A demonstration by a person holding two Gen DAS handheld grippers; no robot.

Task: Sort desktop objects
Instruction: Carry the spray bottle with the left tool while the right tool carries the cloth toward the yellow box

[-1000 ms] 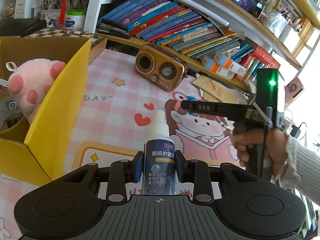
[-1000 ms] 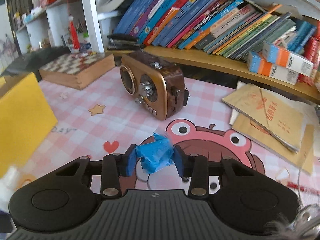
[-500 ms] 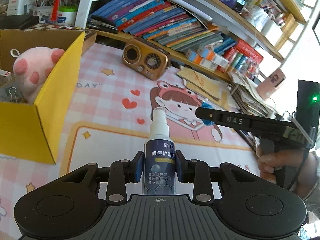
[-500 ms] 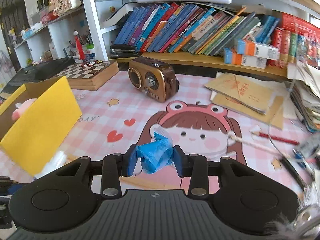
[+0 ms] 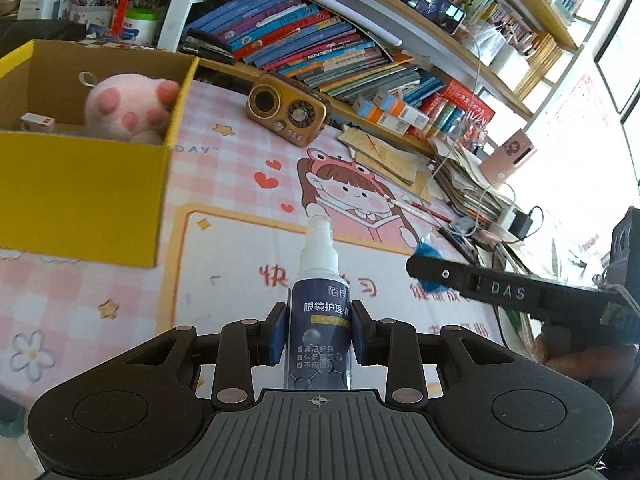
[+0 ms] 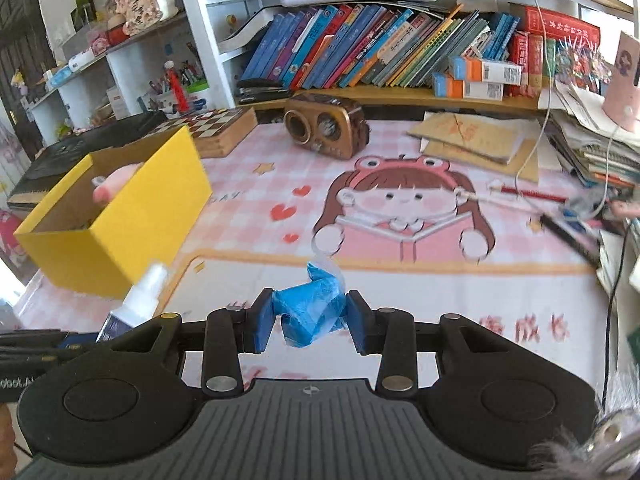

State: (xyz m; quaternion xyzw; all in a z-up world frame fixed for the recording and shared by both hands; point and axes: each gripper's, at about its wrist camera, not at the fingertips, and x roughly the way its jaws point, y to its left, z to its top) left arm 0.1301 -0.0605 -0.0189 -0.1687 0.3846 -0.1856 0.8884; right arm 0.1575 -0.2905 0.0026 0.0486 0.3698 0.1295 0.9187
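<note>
Partly hidden behind the left gripper [image 5: 319, 332]: the lower end of a spray bottle [image 5: 320, 320], pinched upright between the two blue pads, white nozzle pointing forward above the pink desk mat [image 5: 224, 248]. Readable on its dark label: "眼鏡护理" and three ticked lines below, too small to make out fully. Pressed between the pads of the right gripper [image 6: 309, 316]: a crumpled blue wrapper [image 6: 310, 306], its shape too scrunched to identify further. Seen from the left wrist camera, only a sliver of that blue showing behind a black finger stamped "DAS", with the holding hand cut off at the right edge. Off to the left on the mat, an open yellow box [image 5: 80, 184], holding a pink plush paw [image 5: 128, 110] and a small white carton, the rest of its inside hidden by the near wall. Printed on the mat: "DAY", hearts, a cartoon girl in a frog hat. Farther back, a brown retro radio [image 6: 326, 130], a chessboard case [image 6: 218, 128], a shelf of leaning books [image 6: 360, 52]. At the right, pencils, cables and paper stacks, blurred.
</note>
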